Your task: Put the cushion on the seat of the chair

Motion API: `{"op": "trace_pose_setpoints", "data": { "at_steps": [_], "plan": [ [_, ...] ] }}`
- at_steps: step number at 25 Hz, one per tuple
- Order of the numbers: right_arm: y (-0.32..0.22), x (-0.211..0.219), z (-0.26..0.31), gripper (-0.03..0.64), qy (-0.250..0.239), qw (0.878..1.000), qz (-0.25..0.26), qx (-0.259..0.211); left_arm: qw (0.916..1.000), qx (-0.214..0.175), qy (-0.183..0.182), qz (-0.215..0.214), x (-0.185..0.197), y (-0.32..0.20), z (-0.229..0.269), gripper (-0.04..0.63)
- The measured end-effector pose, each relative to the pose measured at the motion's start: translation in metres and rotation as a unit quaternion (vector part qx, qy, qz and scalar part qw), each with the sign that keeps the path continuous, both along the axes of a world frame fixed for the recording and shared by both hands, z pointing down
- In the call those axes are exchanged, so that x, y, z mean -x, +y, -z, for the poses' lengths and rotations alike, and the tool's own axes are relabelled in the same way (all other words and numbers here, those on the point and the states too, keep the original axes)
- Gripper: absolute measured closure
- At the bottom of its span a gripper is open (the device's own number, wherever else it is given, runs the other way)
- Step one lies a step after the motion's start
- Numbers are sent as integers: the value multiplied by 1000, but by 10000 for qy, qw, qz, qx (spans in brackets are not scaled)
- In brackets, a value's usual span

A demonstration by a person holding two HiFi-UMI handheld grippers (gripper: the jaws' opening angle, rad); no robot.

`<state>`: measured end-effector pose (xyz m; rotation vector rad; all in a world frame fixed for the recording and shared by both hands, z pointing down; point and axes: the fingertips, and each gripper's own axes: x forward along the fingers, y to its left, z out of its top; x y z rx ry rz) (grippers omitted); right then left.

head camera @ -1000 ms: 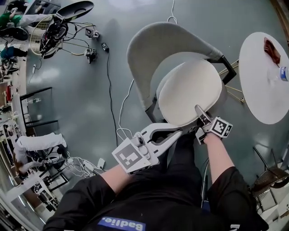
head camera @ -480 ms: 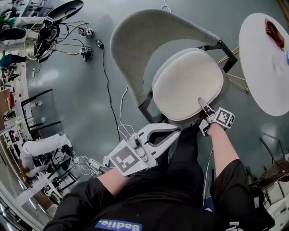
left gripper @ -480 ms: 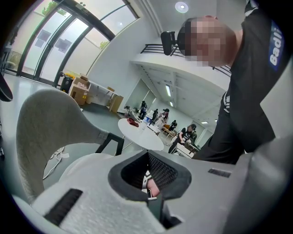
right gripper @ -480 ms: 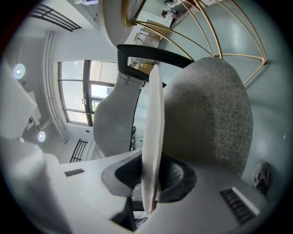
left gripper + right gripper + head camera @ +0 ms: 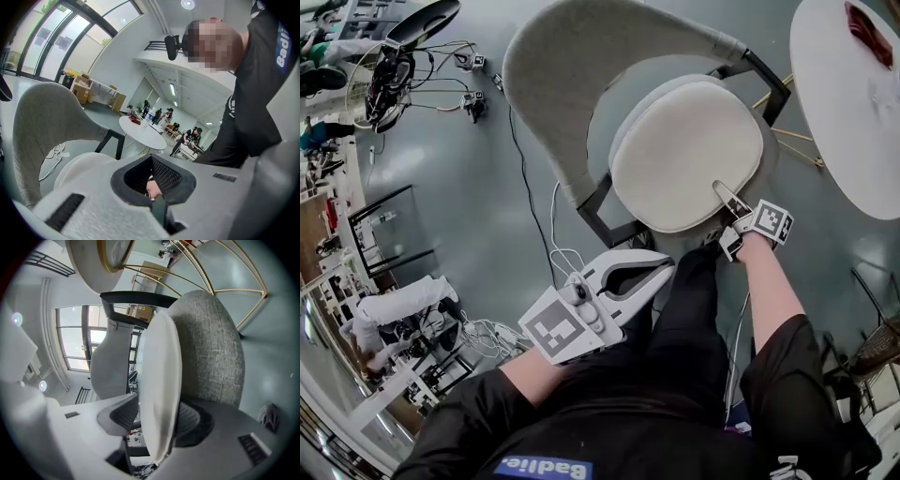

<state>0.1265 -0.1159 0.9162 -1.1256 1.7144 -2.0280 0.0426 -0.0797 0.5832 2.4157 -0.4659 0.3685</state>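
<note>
The cream round cushion lies on the grey seat of the chair, in front of its curved grey backrest. My right gripper is at the cushion's near right edge. Its jaws are opening, with the cushion's edge between them; it touches one pad and stands clear of the other. The seat shows just behind the cushion there. My left gripper is shut and empty, a short way off the seat's near edge, above the person's leg. The left gripper view shows the cushion and backrest beyond the closed tips.
A round white table stands to the right of the chair, with a dark red thing on it. Cables trail over the floor left of the chair. Equipment and tangled wires lie at the far left.
The cushion has come down flatter onto the seat. My left gripper has drawn back from the cushion's near edge. My right gripper has stayed at the edge and sunk with it.
</note>
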Motion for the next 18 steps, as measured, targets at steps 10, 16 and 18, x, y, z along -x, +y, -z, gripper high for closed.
{"op": "trace_pose_setpoints", "data": {
  "at_steps": [10,16,18],
  "plan": [
    [28,-28,-3,422,-40,9999,-127,-97,9998,-24,-12,-191,-13,12,11,580],
    [64,-47,31,422,85,9993,-334,110,9992,-251,129,-297,-15,20,38,580],
    [77,-50,54,423,134,9992,-353,108,9986,-355,186,-347,-15,25,50,580]
  ]
}}
